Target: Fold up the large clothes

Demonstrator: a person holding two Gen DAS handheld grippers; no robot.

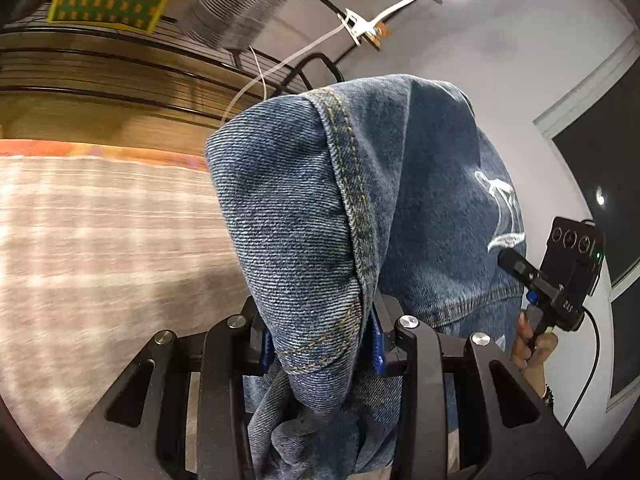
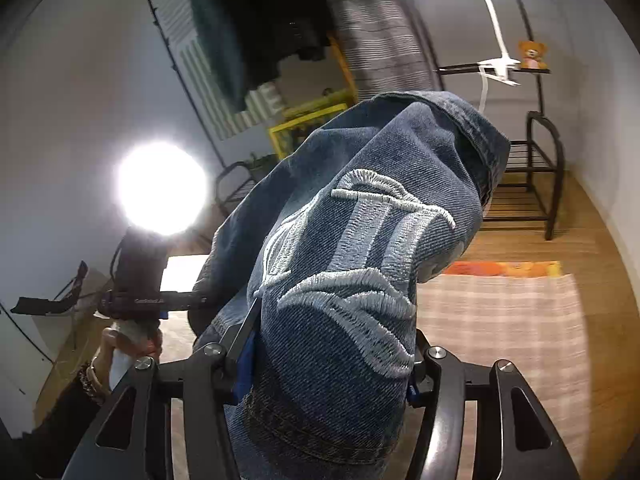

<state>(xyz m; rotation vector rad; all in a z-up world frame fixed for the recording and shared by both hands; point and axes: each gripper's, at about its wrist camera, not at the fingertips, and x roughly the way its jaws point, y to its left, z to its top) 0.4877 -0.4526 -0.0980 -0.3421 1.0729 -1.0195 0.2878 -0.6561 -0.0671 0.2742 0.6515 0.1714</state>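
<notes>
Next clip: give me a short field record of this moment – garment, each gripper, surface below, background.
garment: blue denim, pale embroidery, bunched and lifted
left gripper: shut on denim at a stitched seam
right gripper: shut on denim near the embroidery
surface below: checked rug on wood floor
background: black rack, teddy bear, bright lamp
fold: not yet made

Both wrist views tilted downward, close behind bunched denim (image 1: 320, 220), sharing checked rug (image 2: 500, 312) beyond
</notes>
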